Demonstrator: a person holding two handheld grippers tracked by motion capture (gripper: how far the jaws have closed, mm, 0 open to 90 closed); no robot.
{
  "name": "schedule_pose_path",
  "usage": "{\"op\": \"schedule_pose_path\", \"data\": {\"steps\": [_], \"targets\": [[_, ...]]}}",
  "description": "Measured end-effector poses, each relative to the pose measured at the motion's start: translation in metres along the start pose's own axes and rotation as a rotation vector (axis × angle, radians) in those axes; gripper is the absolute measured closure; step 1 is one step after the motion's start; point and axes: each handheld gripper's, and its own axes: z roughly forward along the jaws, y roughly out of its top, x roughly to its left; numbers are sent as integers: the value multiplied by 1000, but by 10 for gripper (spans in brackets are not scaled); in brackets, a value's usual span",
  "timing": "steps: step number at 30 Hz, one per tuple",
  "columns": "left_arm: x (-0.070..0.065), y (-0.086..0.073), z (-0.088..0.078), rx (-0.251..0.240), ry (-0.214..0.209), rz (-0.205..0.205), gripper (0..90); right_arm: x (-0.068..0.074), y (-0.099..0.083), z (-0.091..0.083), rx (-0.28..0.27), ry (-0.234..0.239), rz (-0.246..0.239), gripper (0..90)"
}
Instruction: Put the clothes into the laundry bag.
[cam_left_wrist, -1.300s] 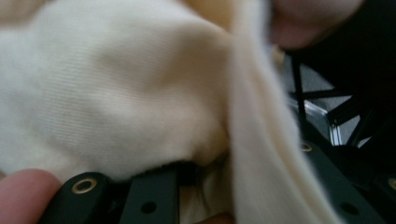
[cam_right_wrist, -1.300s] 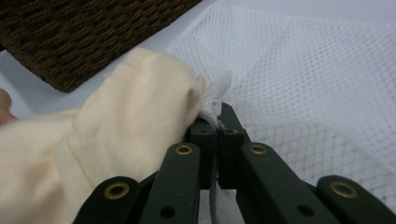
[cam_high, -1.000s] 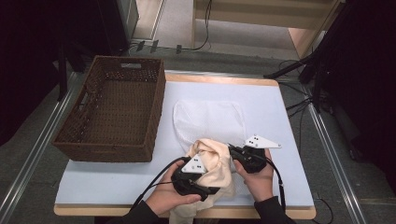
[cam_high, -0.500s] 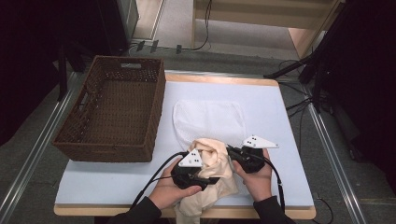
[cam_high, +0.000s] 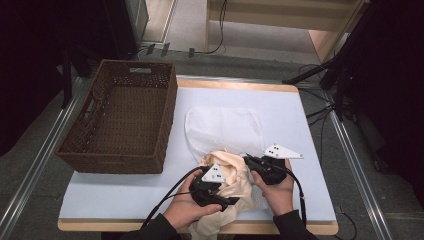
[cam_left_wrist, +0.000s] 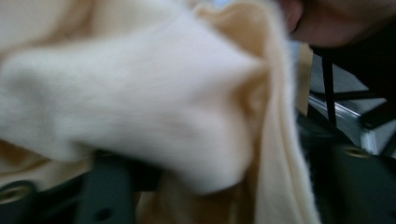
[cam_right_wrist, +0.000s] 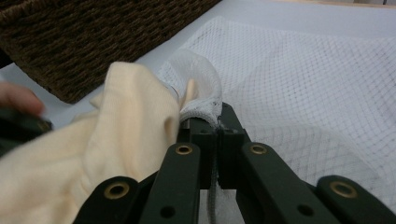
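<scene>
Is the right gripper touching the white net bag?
Touching. In the right gripper view, the right gripper has its jaws shut on the rim of the white net bag, pinching the mesh between them.

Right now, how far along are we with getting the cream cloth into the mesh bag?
Done: the right gripper is shut on the mesh laundry bag at its rim. In hand: the left gripper, its jaws just reopening, works the cream cloth toward that opening. Left: most of the cloth lies outside the bag.

Grey floor (cam_high: 190, 30) with cables (cam_high: 320, 112) around a wooden-edged table (cam_high: 235, 85)
</scene>
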Motion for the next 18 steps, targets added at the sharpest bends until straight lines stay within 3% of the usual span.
{"op": "schedule_pose_path", "data": {"steps": [3,7,9,11,12,14,15,16,17,18], "targets": [[5,3,-23,-62,9,-9,182,-2,0,-1,-3,1,0,884],[20,3,-40,-132,104,-48,124,-2,0,-1,2,1,0,884],[29,3,-39,-136,165,-81,97,-1,0,0,4,3,-2,884],[38,1,-29,-104,213,-131,75,0,0,1,5,7,-4,884],[42,0,-23,-83,215,-160,13,2,0,2,10,8,-6,884],[47,-3,-11,-42,162,-186,9,2,0,3,12,9,-14,885],[46,-3,-8,-44,145,-183,15,3,-1,3,15,12,-13,884],[44,-3,-6,-50,98,-170,45,3,-1,4,15,12,-13,885],[42,-2,-4,-50,83,-165,167,2,-1,4,13,14,-13,884],[38,-1,-2,-51,71,-127,211,2,-1,4,14,13,-12,885]]}}
